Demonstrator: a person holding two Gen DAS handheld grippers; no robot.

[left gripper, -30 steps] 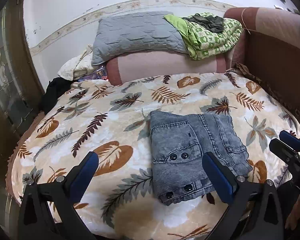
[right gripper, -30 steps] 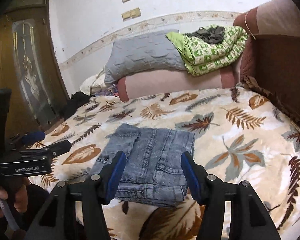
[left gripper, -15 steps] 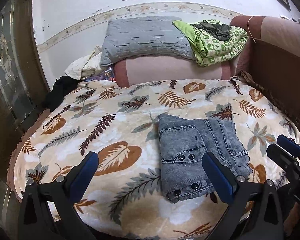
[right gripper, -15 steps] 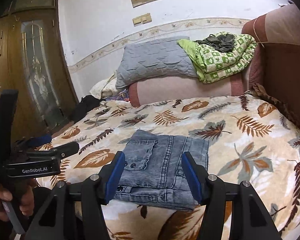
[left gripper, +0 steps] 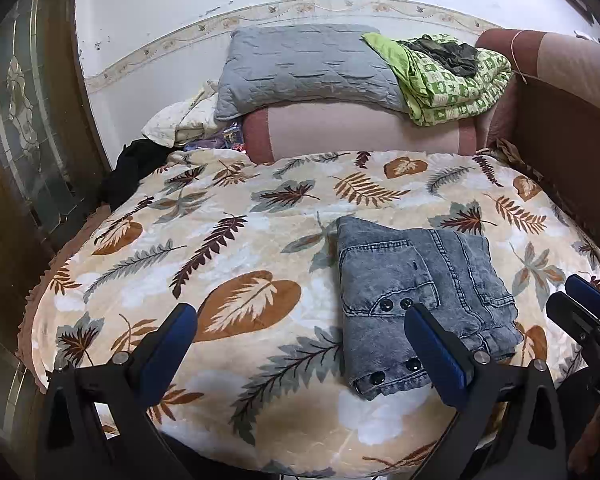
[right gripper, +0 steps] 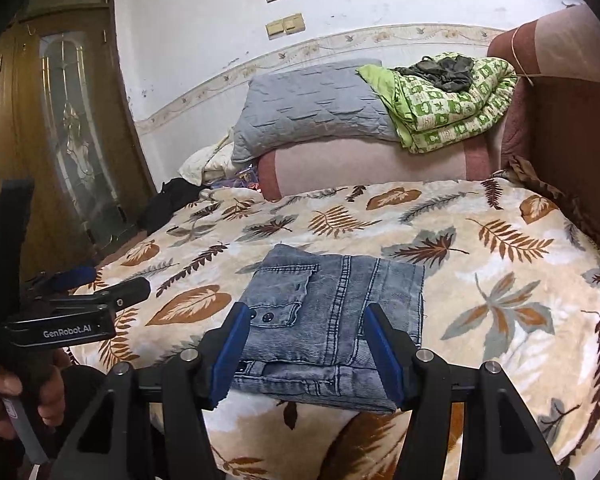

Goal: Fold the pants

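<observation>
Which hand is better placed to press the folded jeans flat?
Right, probably: the right tongs, open, frame the folded grey-blue denim jeans, while the open left tongs sit mostly over the leaf-print blanket.

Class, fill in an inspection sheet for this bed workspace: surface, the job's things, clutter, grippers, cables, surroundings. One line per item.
Surface: leaf-print blanket covering the bed.
Job's things: denim pants folded into a compact stack, lying flat near the front edge.
Clutter: grey pillow, green quilt and a dark garment at the far end.
Grippers: left gripper open, holding nothing; right gripper open, holding nothing.
Cables: nothing seen.
Surroundings: white wall with light switches; wooden door at left.
</observation>
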